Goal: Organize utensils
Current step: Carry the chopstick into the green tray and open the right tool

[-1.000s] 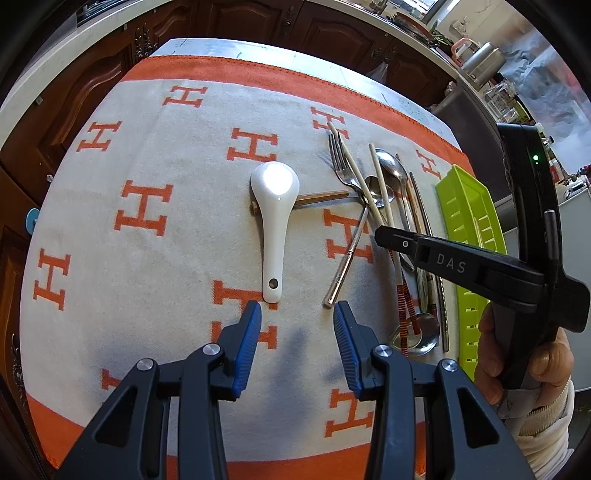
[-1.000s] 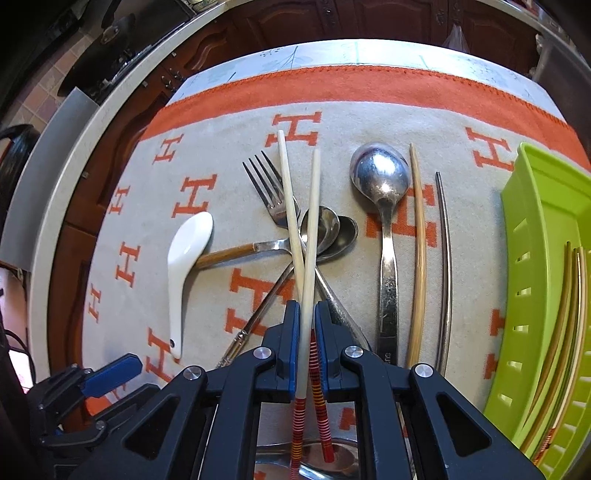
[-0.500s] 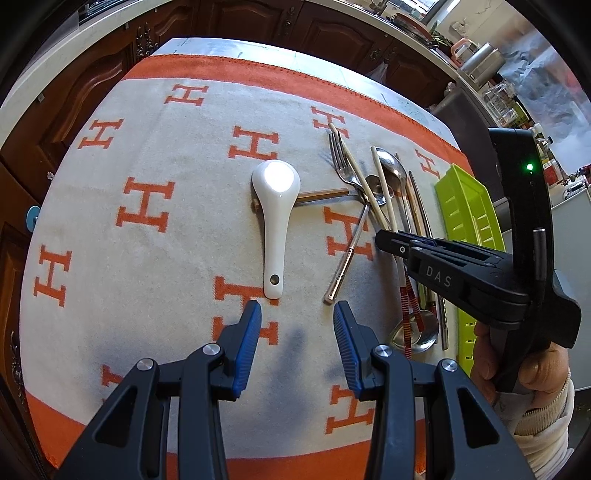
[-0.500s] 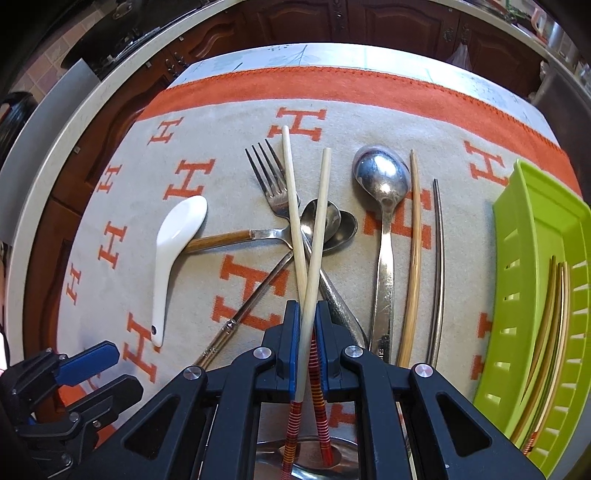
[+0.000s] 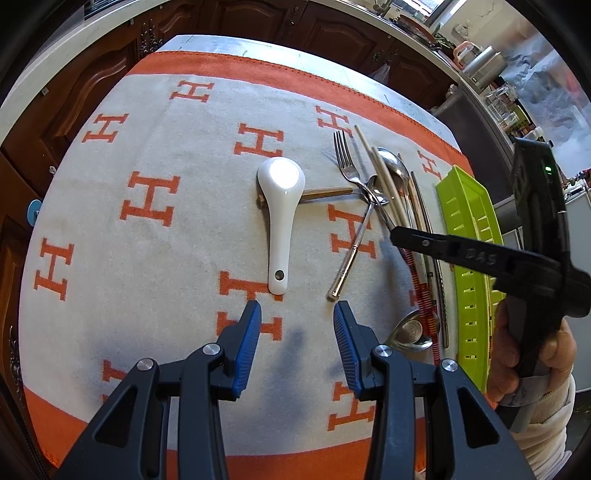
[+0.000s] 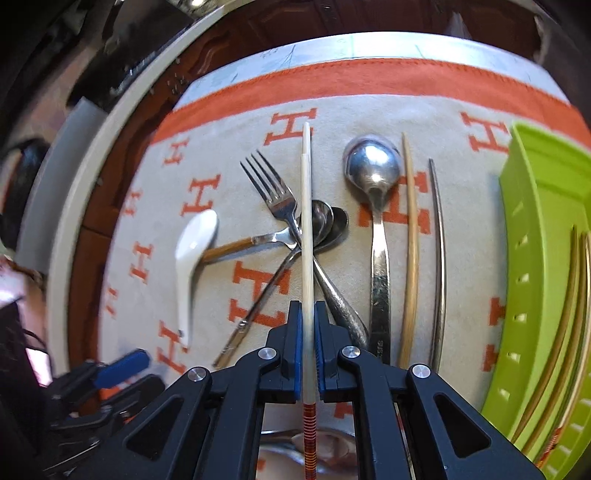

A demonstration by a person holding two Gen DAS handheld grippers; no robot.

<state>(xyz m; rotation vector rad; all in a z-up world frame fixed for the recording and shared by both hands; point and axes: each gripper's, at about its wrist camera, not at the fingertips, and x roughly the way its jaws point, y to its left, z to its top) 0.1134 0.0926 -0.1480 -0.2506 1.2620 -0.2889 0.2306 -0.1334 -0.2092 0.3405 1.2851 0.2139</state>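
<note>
My right gripper (image 6: 307, 314) is shut on a pale chopstick (image 6: 306, 229) with a red-striped end, held lifted over the pile of cutlery. A second pale chopstick lies in line under it. On the cloth lie a fork (image 6: 275, 192), small spoons (image 6: 328, 225), a large steel spoon (image 6: 373, 173), a wooden chopstick (image 6: 412, 240) and a metal chopstick (image 6: 439, 240). A white ceramic spoon (image 5: 280, 206) lies left of the pile. My left gripper (image 5: 297, 314) is open and empty just below the white spoon's handle. The right gripper (image 5: 397, 234) also shows in the left wrist view.
A green slotted tray (image 6: 543, 221) at the right holds several chopsticks (image 6: 569, 288). The orange and grey cloth (image 5: 147, 229) covers the table. Dark wooden cabinets and a counter edge (image 5: 110, 33) lie beyond it.
My right gripper has lifted and swung with the chopstick, which now points straight ahead in line with the other one. My left gripper has stayed still and open.
</note>
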